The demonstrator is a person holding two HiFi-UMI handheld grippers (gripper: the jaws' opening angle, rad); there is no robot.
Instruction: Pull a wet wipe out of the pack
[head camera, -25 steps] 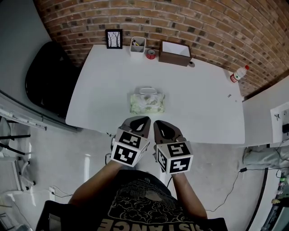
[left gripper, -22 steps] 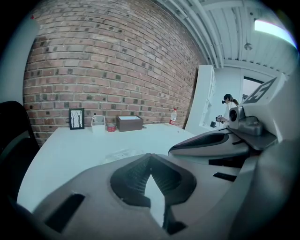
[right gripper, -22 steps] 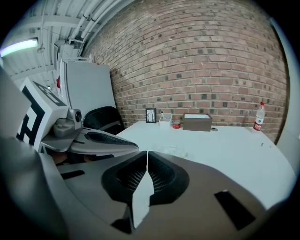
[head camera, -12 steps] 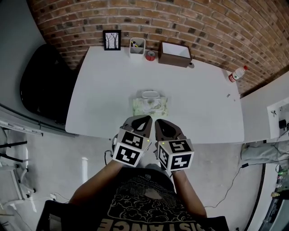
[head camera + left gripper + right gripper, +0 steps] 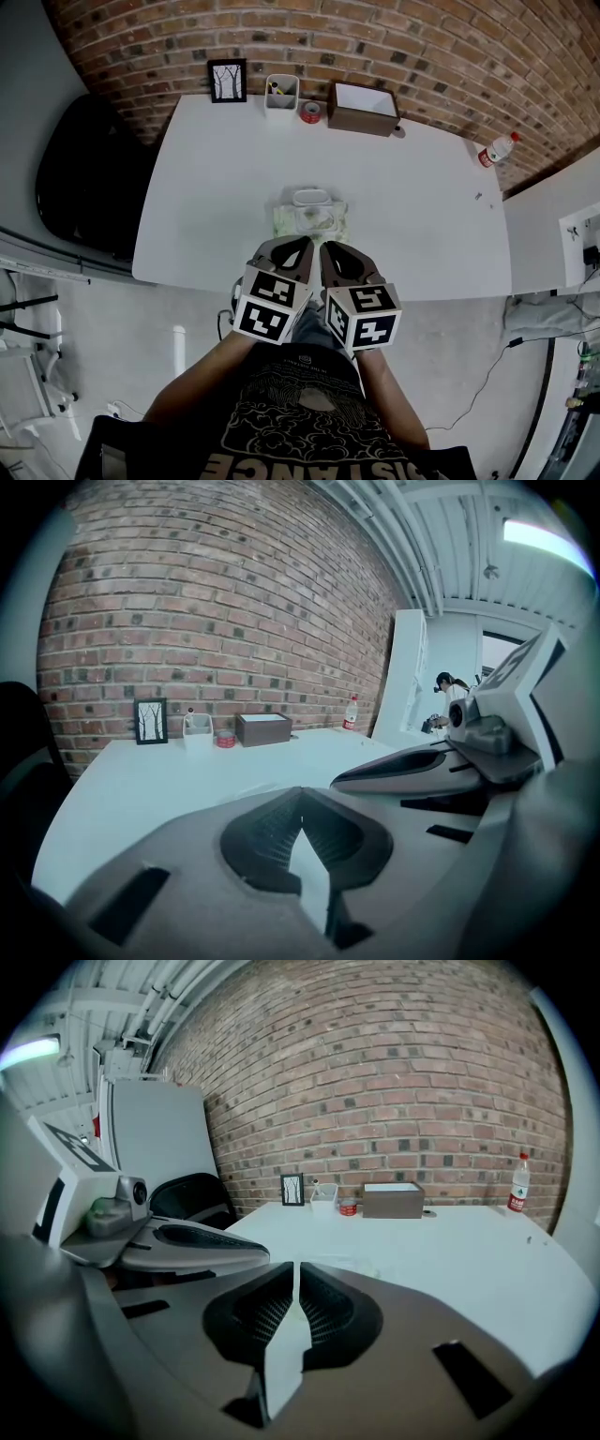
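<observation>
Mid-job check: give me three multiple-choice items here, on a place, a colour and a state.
1. On the table, the wipe pack lies: A) at the back edge; B) near the front edge; C) at the right corner.
2. The back box is: A) blue; B) yellow; C) brown.
3. Left tongs and right tongs are: A) shut, empty; B) wide open; C) gripping the pack.
Answers: B, it lies just beyond both tongs; C, its walls are brown; A, each gripper view shows jaws together, nothing between.

Both forearms reach forward, side by side
The left hand-held gripper point(image 5: 296, 249) and right hand-held gripper point(image 5: 330, 253) almost touch, jaws together.
</observation>
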